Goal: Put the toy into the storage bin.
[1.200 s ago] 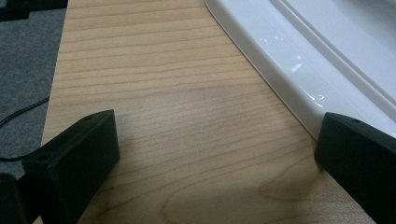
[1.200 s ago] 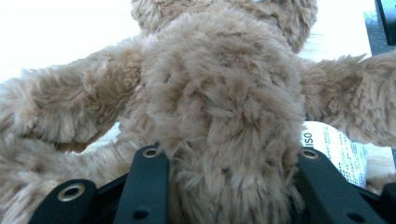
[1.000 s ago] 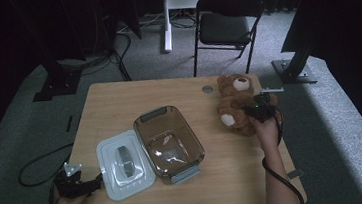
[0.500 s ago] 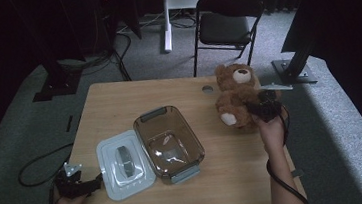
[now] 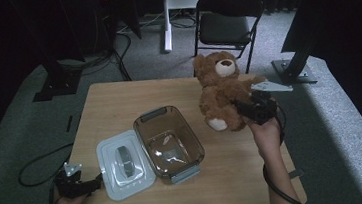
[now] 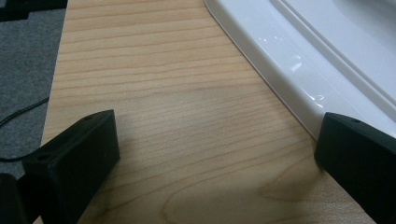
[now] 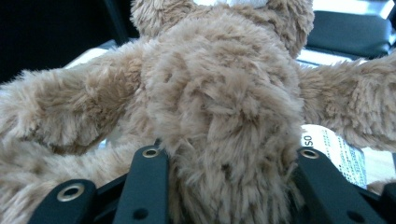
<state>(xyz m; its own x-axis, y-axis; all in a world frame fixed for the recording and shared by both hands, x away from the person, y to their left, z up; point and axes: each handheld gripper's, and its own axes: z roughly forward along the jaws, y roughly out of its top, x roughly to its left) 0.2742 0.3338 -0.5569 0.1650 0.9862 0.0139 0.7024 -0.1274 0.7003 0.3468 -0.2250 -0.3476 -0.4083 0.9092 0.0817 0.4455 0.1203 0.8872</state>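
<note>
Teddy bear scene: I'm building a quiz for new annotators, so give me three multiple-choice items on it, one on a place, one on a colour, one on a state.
1. Where does the white lid lie?
A. on the container
B. on the table beside the container
C. on the chair

2. What colour is the teddy bear?
A. brown
B. white
C. grey

3. What is the state of the right gripper?
A. open over the table
B. shut on the lid
C. shut on the teddy bear

Answers:
1 B: it lies flat on the table, left of the open clear container.
2 A: brown fur, pale muzzle.
3 C: its fingers press into the bear's body.
</note>
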